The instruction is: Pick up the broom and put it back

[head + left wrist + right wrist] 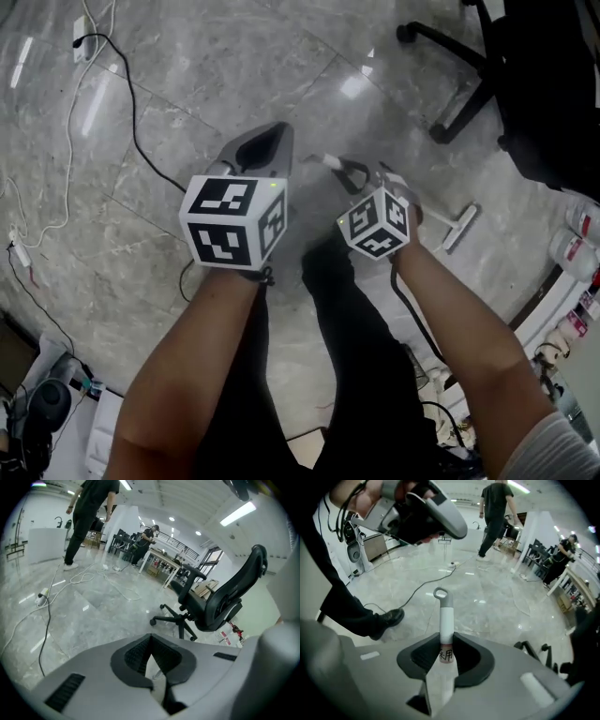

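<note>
Pick-up step in hand. Right gripper (444, 660) is clamped on the broom (446, 620) handle, just below its loop end. Left gripper (151, 660) has its jaws together, empty. Next move, by judgement: carry the broom to its storage place, which is not visible.

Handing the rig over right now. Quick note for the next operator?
Left gripper: shut, empty, held above the grey marble floor.
Right gripper: shut on the white broom handle with grey loop end, near the loop end.
Broom head: low at right in the head view, near the black office chair. I cannot tell whether it is off the floor.
Done: broom gripped.
Left: carry it back. Its storage place is not in view.
</note>
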